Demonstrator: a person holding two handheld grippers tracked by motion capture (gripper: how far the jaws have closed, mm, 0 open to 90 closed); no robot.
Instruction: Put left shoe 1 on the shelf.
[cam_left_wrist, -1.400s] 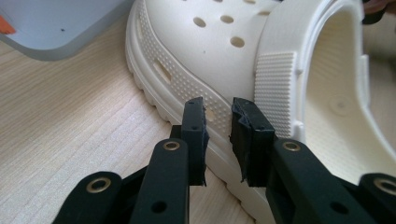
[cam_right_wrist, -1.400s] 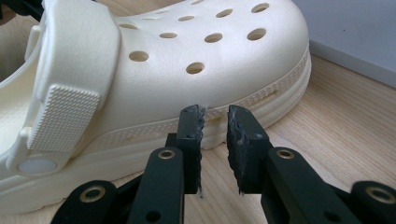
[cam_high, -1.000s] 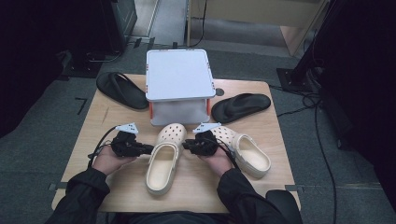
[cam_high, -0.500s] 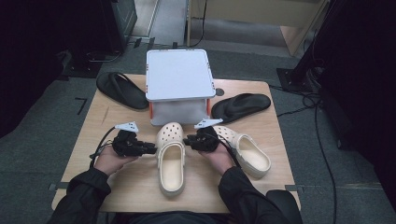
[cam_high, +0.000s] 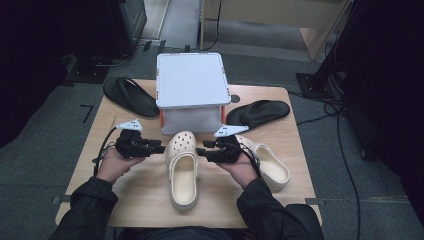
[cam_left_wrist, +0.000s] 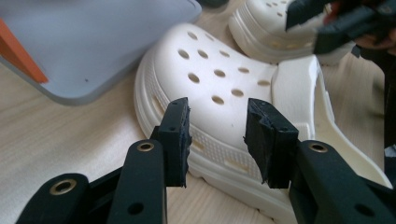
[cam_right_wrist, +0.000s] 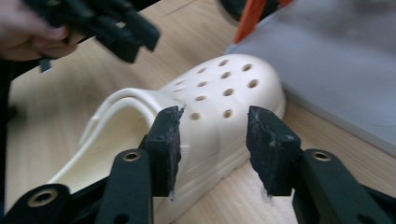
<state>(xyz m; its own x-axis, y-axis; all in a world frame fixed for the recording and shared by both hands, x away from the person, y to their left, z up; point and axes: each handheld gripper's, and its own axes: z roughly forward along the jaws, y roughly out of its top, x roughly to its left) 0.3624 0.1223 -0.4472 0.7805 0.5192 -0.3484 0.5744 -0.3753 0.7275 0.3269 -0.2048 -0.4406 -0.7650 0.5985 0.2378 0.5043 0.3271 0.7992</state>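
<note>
A cream clog (cam_high: 182, 170) lies on the wooden table (cam_high: 130, 195) with its toe toward the grey box. My left gripper (cam_high: 161, 148) points at its left side and stands open; in the left gripper view the open gripper (cam_left_wrist: 217, 140) frames the clog's perforated toe (cam_left_wrist: 219, 88). From the other side, my right gripper (cam_high: 200, 151) points at the clog, also open. The right gripper view has the clog (cam_right_wrist: 219, 107) just beyond the open gripper (cam_right_wrist: 215, 144). Neither holds anything. A second cream clog (cam_high: 267, 162) lies to the right, partly under the right hand.
A grey lidded box (cam_high: 190, 82) with orange latches stands just behind the clogs. Black sandals lie either side of it, one at the left (cam_high: 131, 96) and one at the right (cam_high: 257, 113). Bare table runs along the front edge. Dark floor and cables surround the table.
The middle clog has swung from a tilt to lie straight, toe toward the box, and shifted slightly right. Both grippers stay at its sides, open.
</note>
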